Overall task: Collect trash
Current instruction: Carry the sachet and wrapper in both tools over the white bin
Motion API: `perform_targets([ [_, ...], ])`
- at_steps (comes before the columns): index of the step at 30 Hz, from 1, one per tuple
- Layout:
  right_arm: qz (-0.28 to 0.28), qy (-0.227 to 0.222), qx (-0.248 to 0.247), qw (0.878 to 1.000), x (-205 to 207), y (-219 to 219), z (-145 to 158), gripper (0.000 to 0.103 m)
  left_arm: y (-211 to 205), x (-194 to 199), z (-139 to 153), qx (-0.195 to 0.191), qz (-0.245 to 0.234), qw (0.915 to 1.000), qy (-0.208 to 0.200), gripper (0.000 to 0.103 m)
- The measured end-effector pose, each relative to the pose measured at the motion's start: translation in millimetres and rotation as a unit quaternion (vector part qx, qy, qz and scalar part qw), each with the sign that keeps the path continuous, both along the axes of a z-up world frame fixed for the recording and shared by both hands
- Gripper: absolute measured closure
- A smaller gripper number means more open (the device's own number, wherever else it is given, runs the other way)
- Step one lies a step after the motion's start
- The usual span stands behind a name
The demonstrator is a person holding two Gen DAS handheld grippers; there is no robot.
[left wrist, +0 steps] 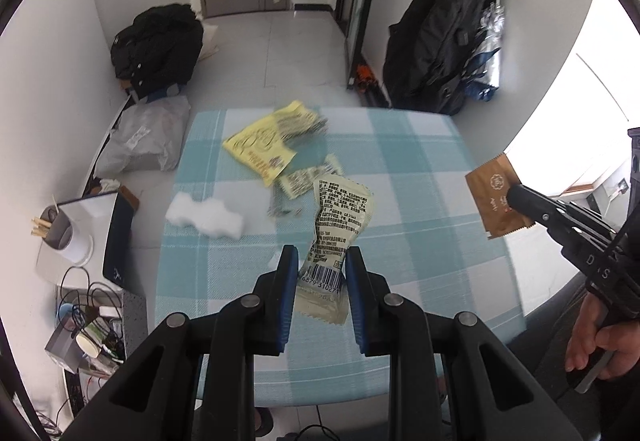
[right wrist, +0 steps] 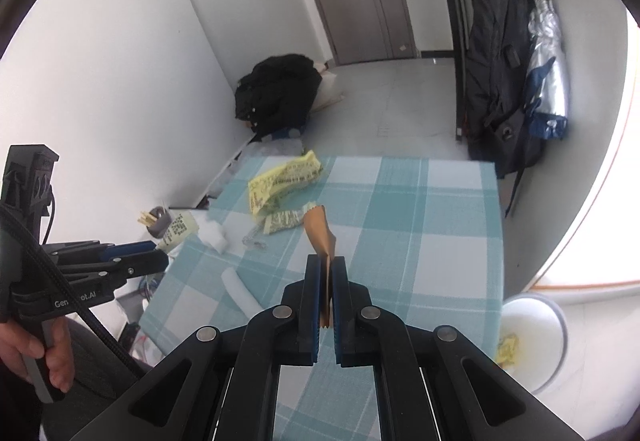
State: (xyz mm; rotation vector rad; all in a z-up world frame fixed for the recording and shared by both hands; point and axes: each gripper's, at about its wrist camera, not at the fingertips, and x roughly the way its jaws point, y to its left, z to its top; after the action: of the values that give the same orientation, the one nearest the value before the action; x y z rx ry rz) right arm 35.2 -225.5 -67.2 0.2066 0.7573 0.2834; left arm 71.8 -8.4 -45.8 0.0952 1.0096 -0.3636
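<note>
Left gripper (left wrist: 322, 261): clamps cream wrapper (left wrist: 340, 225) | right gripper (right wrist: 327, 269): pinches brown wrapper (right wrist: 320, 229)

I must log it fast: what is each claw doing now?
Left claw: shut on the pale printed wrapper, lifted off the table.
Right claw: shut on the brown wrapper.

Both wrist cameras look steeply down, sharing the checked table (left wrist: 420, 177).

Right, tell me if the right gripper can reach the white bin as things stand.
Probably yes: the white bin stands on the floor beside the table, on the right gripper's side, nothing between. It is shut on the brown wrapper.
</note>
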Motion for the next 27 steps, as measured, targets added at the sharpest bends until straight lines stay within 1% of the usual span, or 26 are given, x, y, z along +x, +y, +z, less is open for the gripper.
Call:
perform_targets([
  [3, -0.011, -0.018, 0.013, 1.0, -6.3, -13.0, 17.2, 0.099, -16.0, -2.9, 13.9, -0.011, -0.012, 0.9998, -0.012, 0.083],
  [7, -0.023, -0.05, 0.012, 0.998, -16.4, -32.3, 43.5, 0.099, -42.1, -4.1, 29.9, -0.025, -0.034, 0.9989, -0.022, 0.083],
  [13, -0.05, -0.087, 0.004, 0.995, -31.2, -72.7, 78.9, 0.099, -82.9, -3.4, 48.8, -0.044, -0.068, 0.9961, -0.034, 0.083],
  [18, -0.077, -0.106, -0.01, 0.991, -43.4, -109.3, 102.9, 0.099, -124.0, -0.9, 60.0, -0.057, -0.101, 0.9925, -0.037, 0.083],
  [22, -0.104, -0.11, -0.022, 0.988, -54.6, -142.5, 111.3, 0.099, -161.2, 2.3, 64.9, -0.068, -0.133, 0.9881, -0.035, 0.083],
  [27, -0.148, -0.102, -0.031, 0.983, -68.1, -186.5, 107.1, 0.099, -204.7, 4.7, 59.4, -0.075, -0.169, 0.9824, -0.021, 0.083],
])
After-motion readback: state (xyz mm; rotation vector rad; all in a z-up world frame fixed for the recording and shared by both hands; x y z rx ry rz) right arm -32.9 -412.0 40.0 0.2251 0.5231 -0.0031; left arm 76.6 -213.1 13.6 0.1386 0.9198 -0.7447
